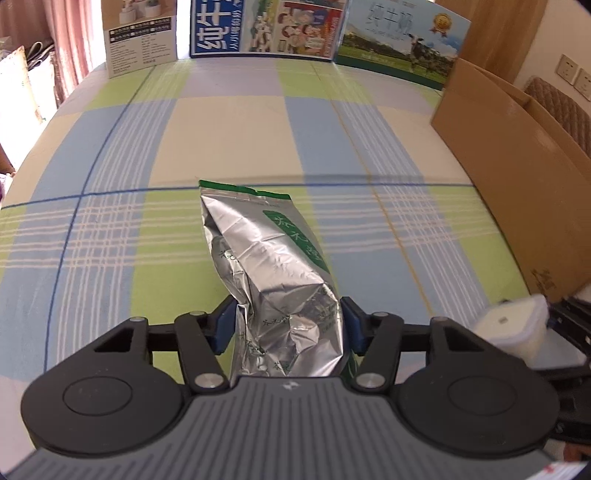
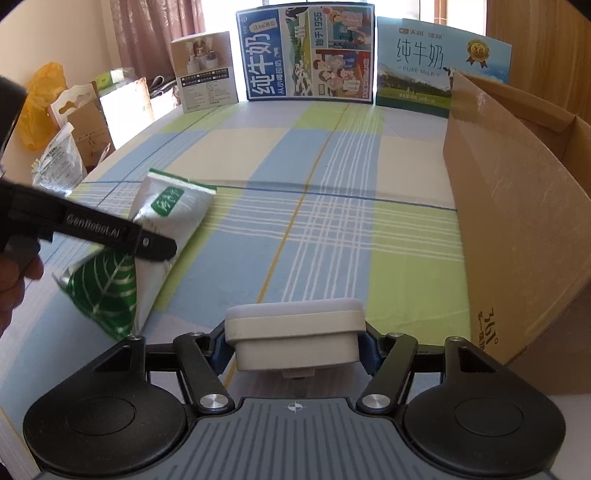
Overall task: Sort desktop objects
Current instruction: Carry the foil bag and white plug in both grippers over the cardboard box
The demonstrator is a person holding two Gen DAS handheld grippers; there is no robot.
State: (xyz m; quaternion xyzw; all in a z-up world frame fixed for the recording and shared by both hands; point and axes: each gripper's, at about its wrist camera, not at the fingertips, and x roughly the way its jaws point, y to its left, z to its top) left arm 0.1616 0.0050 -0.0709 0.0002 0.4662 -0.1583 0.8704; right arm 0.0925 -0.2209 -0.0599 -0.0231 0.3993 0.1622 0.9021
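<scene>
A checked tablecloth (image 2: 332, 229) covers the table, pink curtains (image 2: 159, 33) hang behind, daylight falling on cream walls.

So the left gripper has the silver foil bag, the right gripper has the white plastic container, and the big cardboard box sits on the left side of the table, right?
Not quite. The cardboard box stands on the right side of the table, as the right wrist view shows. The rest holds: the left gripper has the silver foil bag, and the right gripper has the white plastic container.
</scene>
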